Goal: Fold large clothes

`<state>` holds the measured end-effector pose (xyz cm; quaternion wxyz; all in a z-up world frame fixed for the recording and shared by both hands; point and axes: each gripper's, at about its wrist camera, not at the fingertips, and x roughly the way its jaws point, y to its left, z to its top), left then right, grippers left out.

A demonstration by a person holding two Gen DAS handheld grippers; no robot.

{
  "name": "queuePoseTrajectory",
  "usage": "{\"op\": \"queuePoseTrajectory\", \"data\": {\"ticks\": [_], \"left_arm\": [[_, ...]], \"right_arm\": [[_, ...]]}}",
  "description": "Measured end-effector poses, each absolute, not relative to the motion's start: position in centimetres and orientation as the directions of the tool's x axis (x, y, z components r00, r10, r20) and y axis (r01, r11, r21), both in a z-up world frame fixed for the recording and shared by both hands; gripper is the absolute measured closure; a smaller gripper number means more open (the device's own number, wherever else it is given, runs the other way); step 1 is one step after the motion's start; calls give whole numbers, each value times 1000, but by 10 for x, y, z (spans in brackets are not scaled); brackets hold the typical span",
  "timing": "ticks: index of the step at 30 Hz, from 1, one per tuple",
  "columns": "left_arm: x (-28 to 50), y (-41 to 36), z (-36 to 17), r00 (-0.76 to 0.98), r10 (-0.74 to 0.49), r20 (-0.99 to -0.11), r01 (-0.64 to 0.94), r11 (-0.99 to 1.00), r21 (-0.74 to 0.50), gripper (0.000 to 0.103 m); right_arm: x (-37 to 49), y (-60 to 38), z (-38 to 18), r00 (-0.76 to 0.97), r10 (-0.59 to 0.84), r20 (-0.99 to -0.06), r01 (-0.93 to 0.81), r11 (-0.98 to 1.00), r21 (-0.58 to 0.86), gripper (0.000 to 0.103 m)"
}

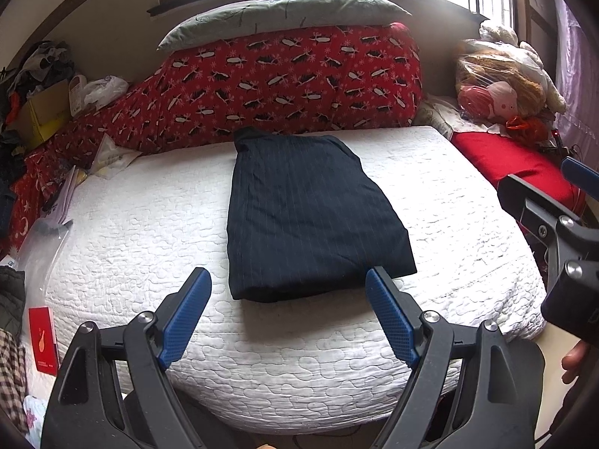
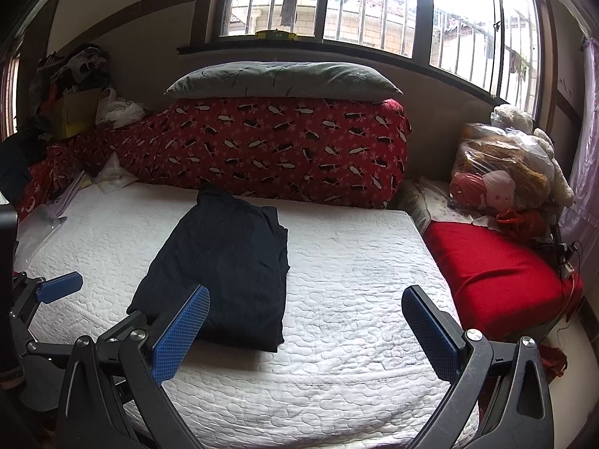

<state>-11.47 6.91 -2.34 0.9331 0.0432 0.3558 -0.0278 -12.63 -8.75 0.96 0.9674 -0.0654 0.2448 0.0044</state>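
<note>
A dark navy pinstriped garment (image 1: 307,217) lies folded into a neat rectangle on the white quilted mattress (image 1: 131,232). It also shows in the right wrist view (image 2: 224,262), left of centre. My left gripper (image 1: 288,284) is open and empty, held just in front of the garment's near edge. My right gripper (image 2: 305,299) is open and empty, above the mattress (image 2: 355,262) to the right of the garment. The right gripper also shows at the right edge of the left wrist view (image 1: 561,224). The left gripper's blue fingertip (image 2: 61,286) shows at the left of the right wrist view.
A red patterned quilt (image 1: 292,82) with a grey pillow (image 1: 284,15) on top lies along the back wall. A red cushion (image 2: 494,273) and bagged plush toys (image 2: 501,172) sit at the right. Boxes, bags and papers (image 1: 48,112) crowd the left side.
</note>
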Motion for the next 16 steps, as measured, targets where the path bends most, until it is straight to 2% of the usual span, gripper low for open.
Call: {"op": "queuePoseTrajectory", "data": {"ticks": [16], "left_arm": [[-110,64,-31,722,-37,-691,108,992,59,18]], "right_arm": [[-118,-91,1,865,-28,-501,-32,993,-111,0]]}}
